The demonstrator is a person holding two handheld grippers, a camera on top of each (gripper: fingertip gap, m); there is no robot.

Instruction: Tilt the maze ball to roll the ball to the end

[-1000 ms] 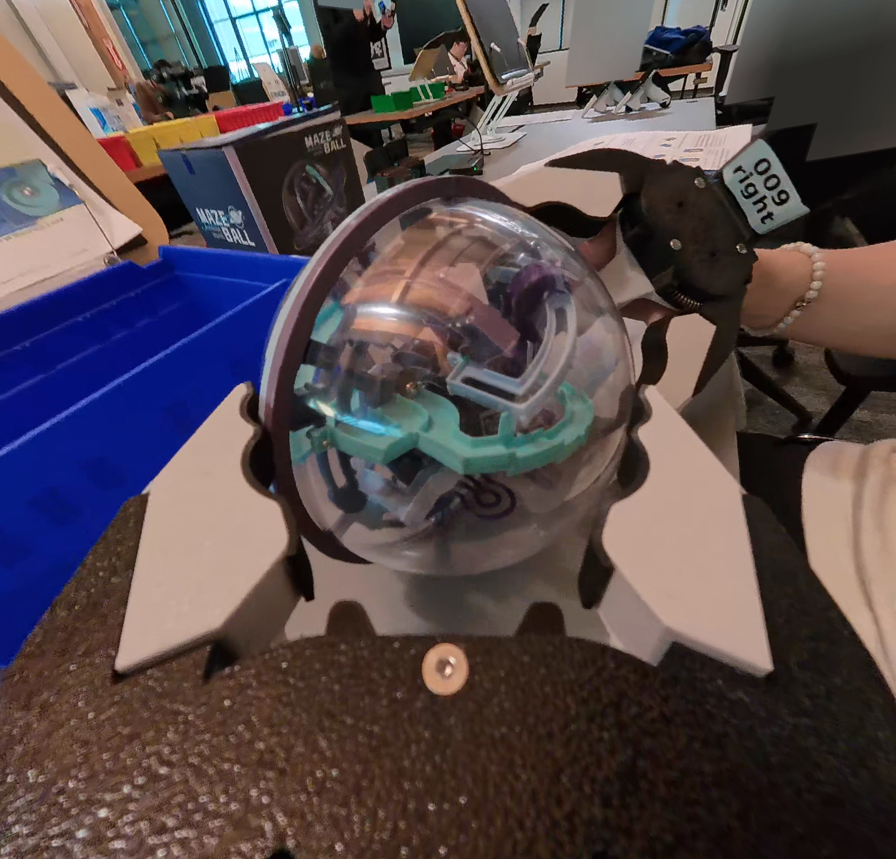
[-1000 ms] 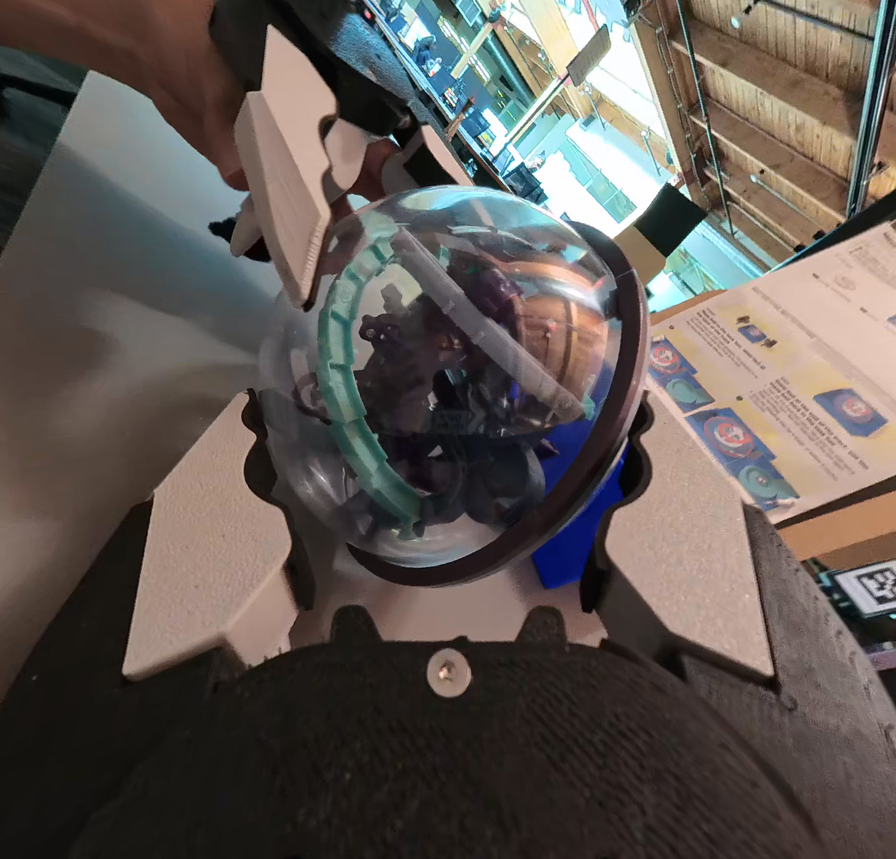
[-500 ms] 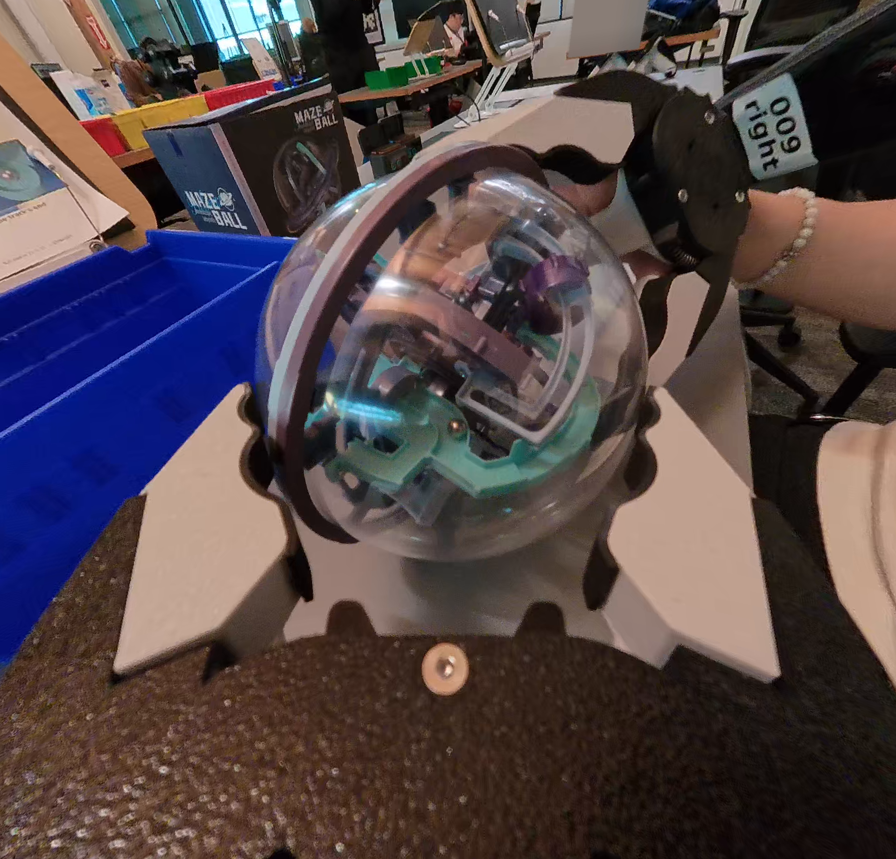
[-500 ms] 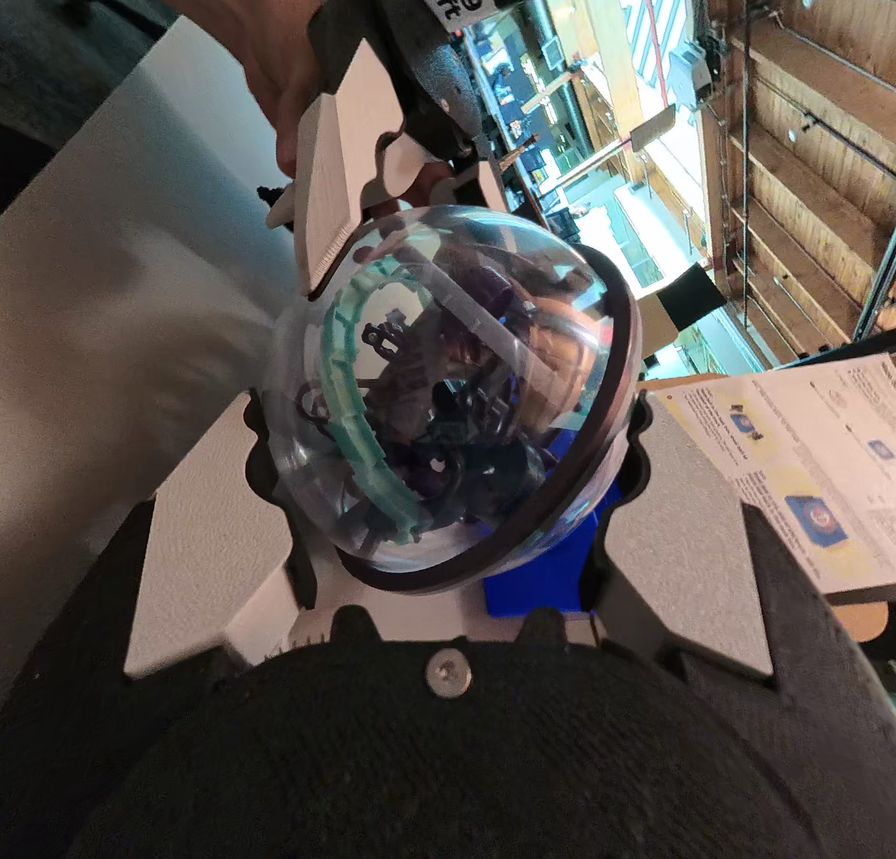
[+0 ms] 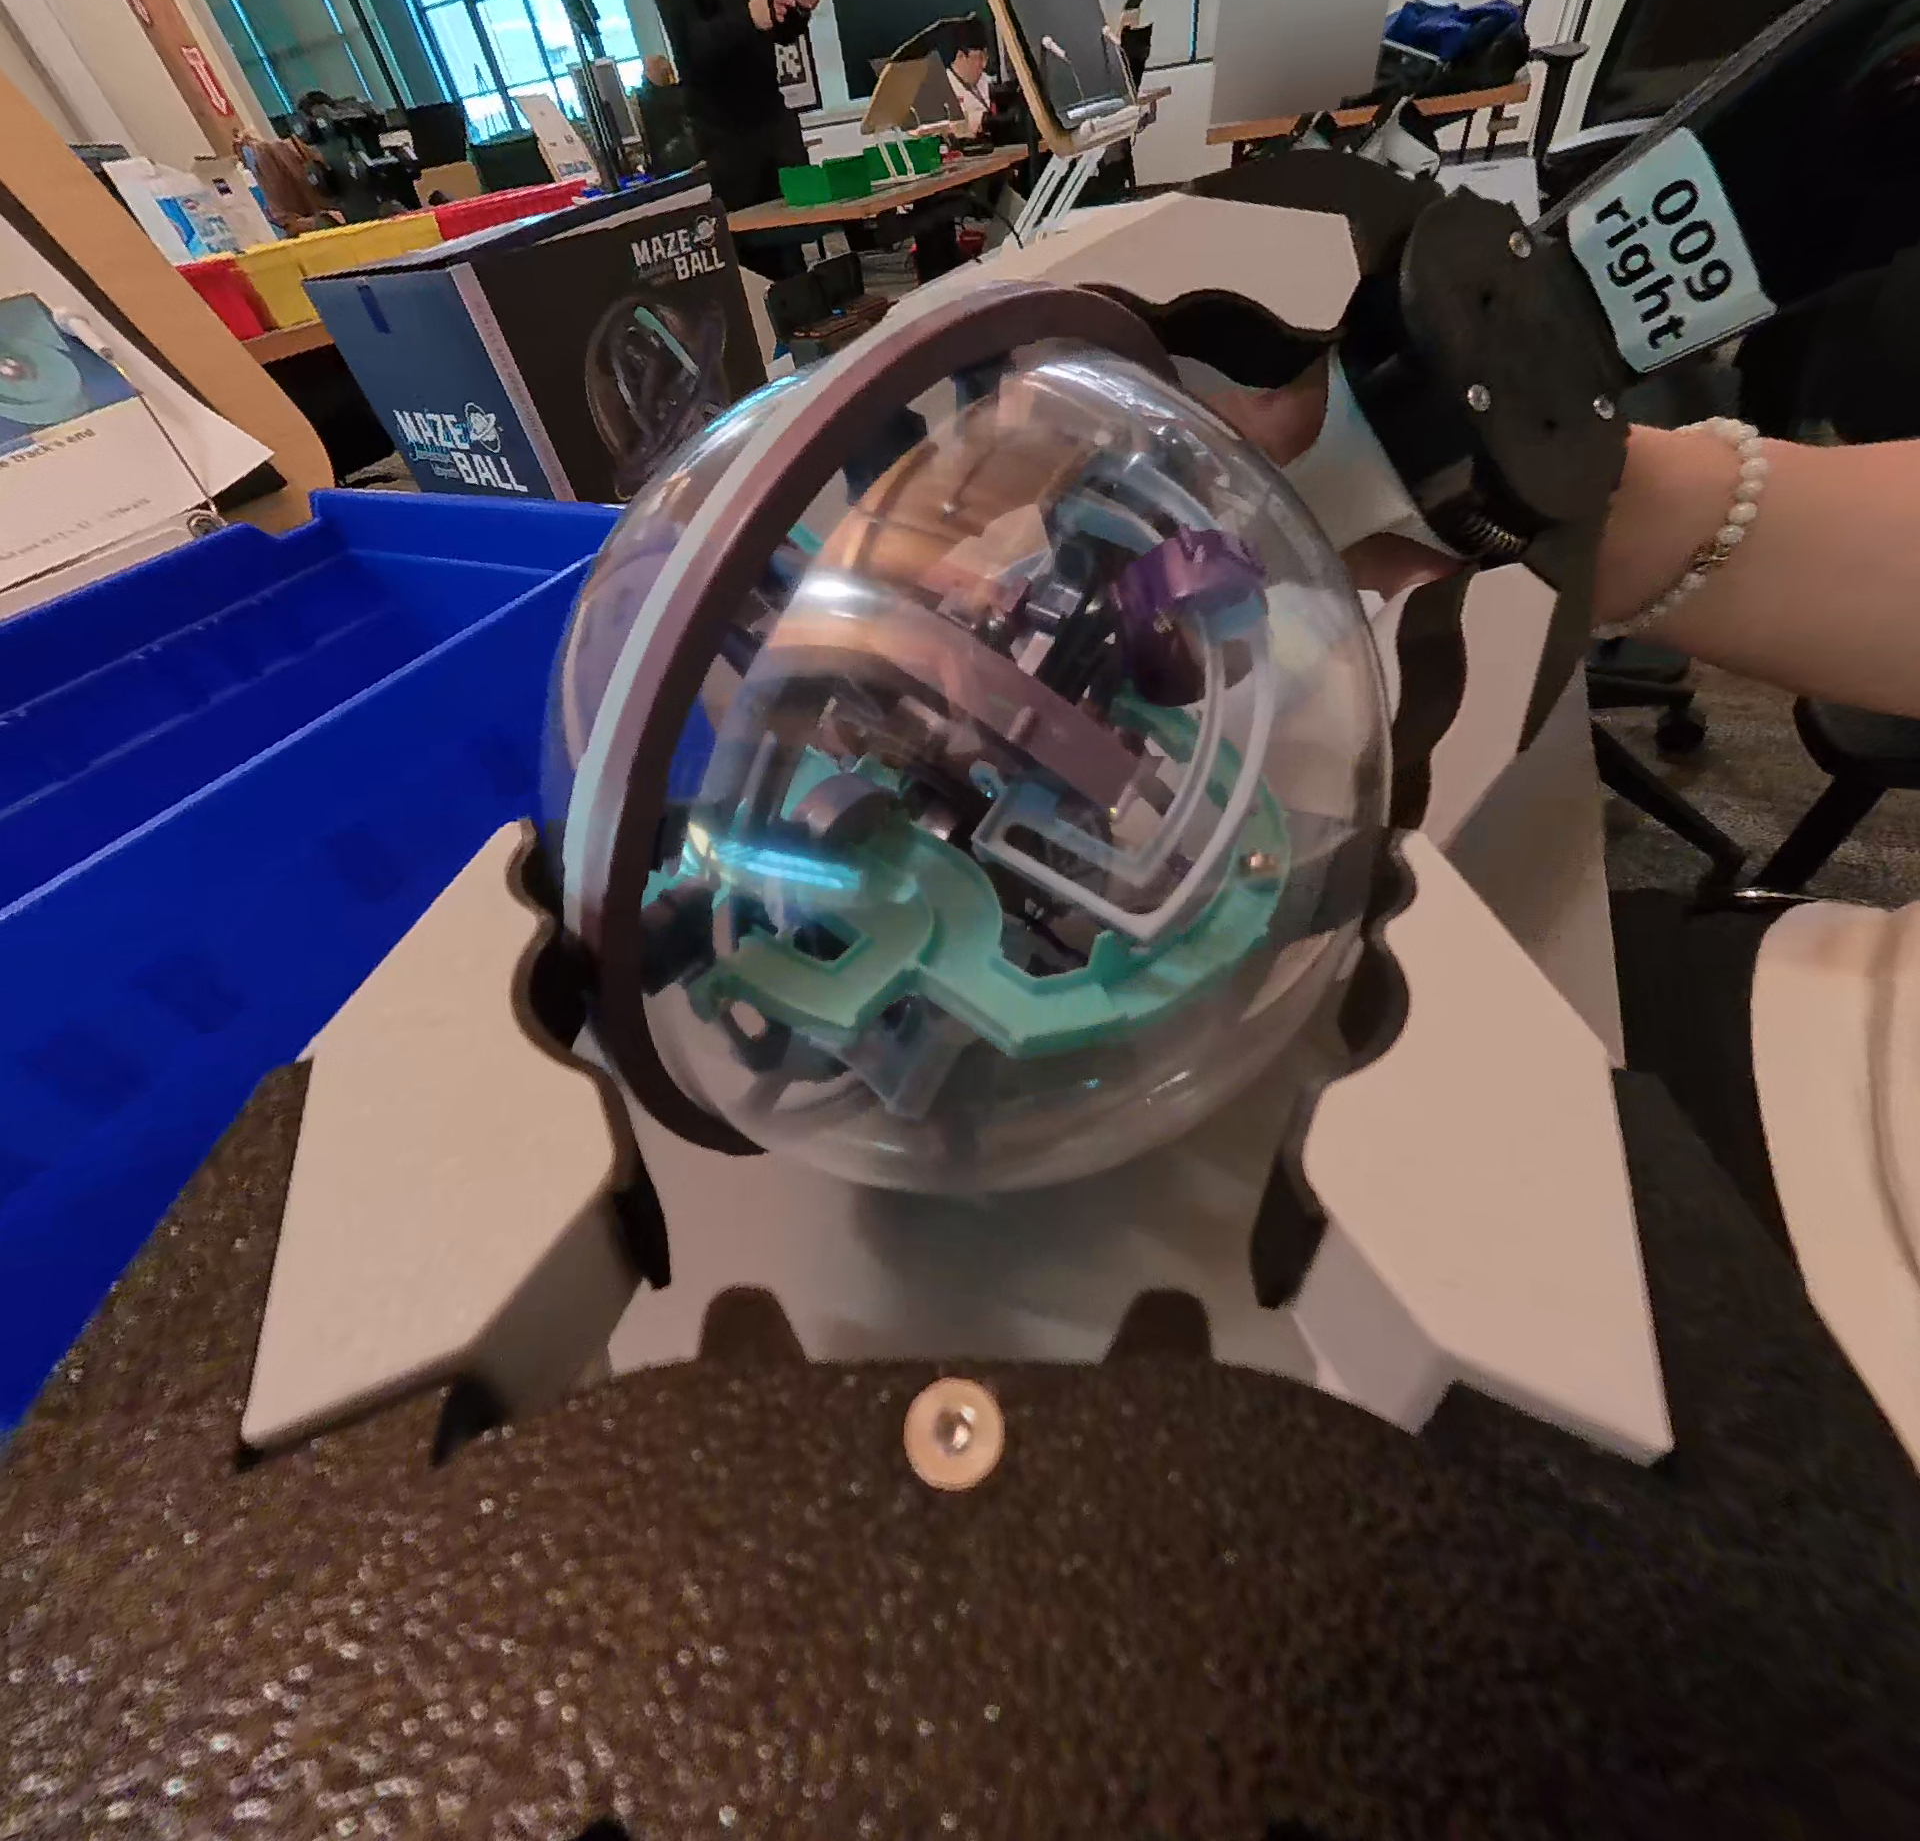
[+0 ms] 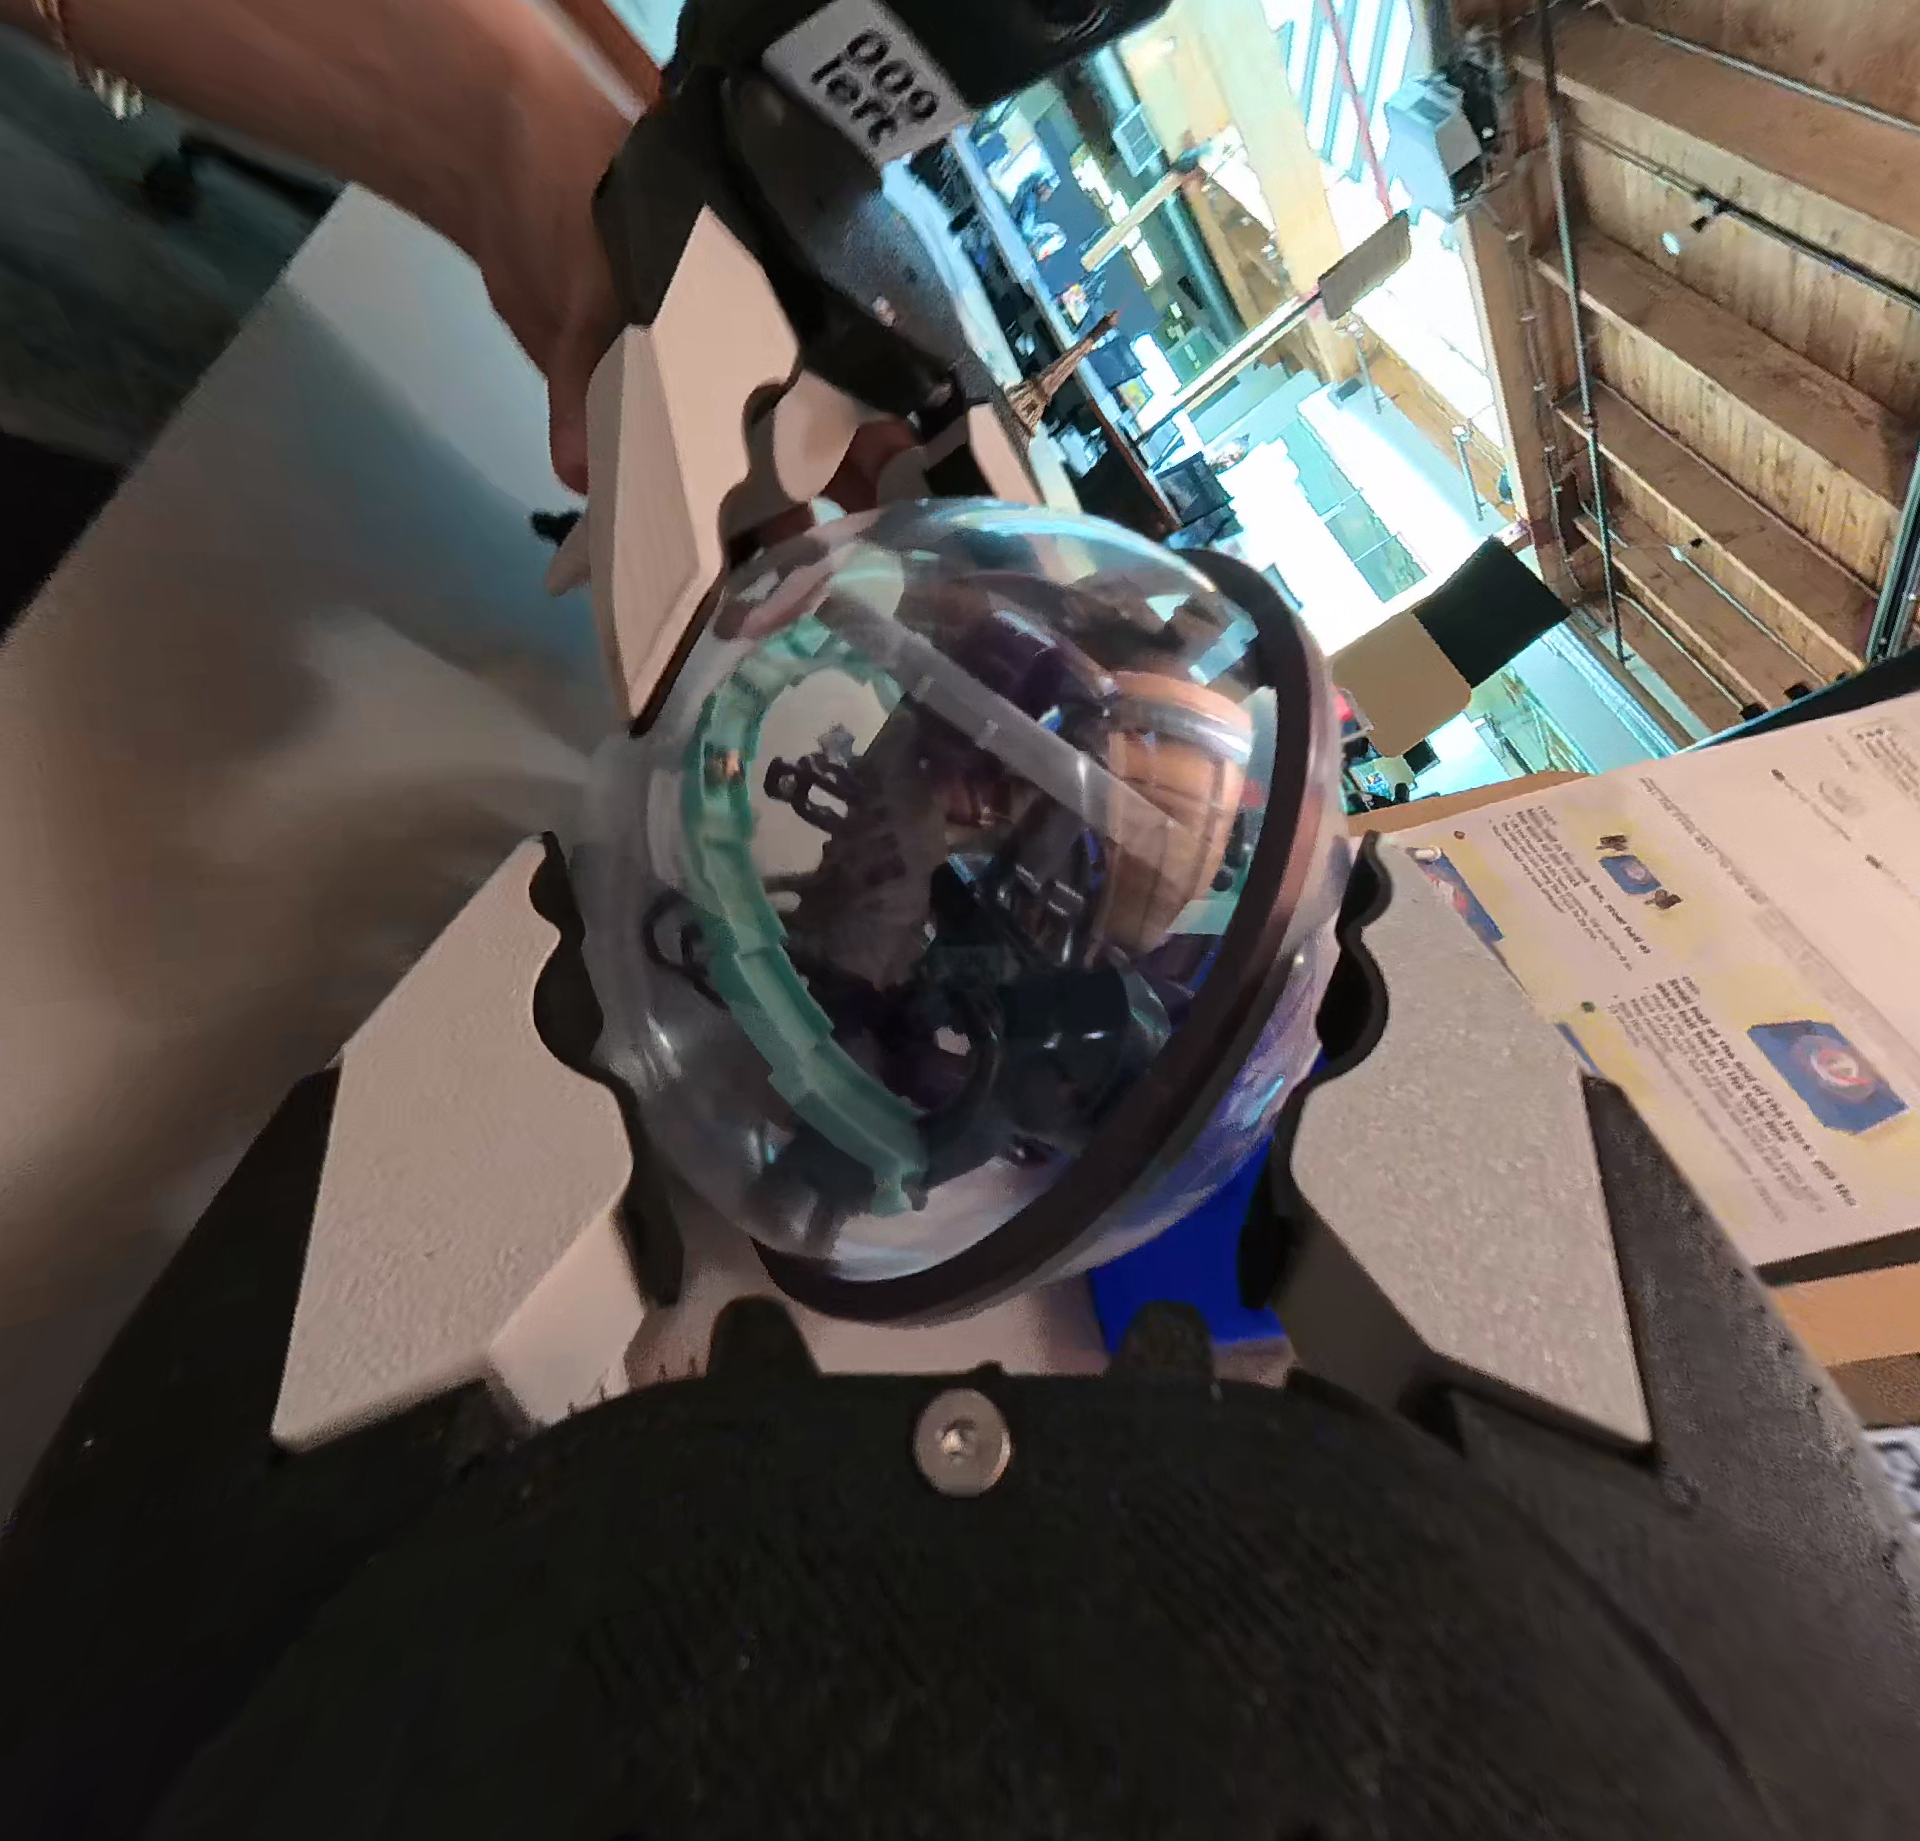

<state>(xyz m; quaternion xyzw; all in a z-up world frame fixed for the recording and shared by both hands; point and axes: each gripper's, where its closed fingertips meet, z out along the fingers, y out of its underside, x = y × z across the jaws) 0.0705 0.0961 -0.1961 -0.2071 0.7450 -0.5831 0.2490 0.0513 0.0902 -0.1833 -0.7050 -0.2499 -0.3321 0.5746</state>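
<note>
Left tool [image 5: 961, 960]: both white fingers [image 5: 436, 1126] closed against opposite sides of the maze ball [image 5: 966, 752], which sits at the centre of the left wrist frame, clear of the table [image 5: 1517, 856] beneath it. The right tool [image 5: 1382, 420] shows at the upper right of that frame, gripping the far side of the sphere, with a person's wrist and a bead bracelet [image 5: 1714, 534] behind it.

Right tool [image 6: 956, 970]: its fingers [image 6: 1455, 1147] likewise clamped on the maze ball [image 6: 935, 908], centre of the right wrist frame; this view is rolled steeply sideways. The left tool [image 6: 686, 565] appears at upper centre, one finger pressed on the dome's top-left edge, held by a hand [image 6: 436, 129].

Maze ball: clear sphere, dark equatorial ring [image 5: 665, 648] tilted, running from upper right to lower left in the left wrist frame. Inside, a teal track [image 5: 935, 950] crosses the lower half; purple part [image 5: 1184, 586] at upper right. A small metal ball [image 5: 1260, 859] rests on the teal track at the right side.

Surroundings: blue bin [image 5: 208, 752] at left of the left wrist frame; printed box [image 5: 540, 357] behind it, upper left; printed sheet [image 6: 1662, 960] at right of the right wrist frame
</note>
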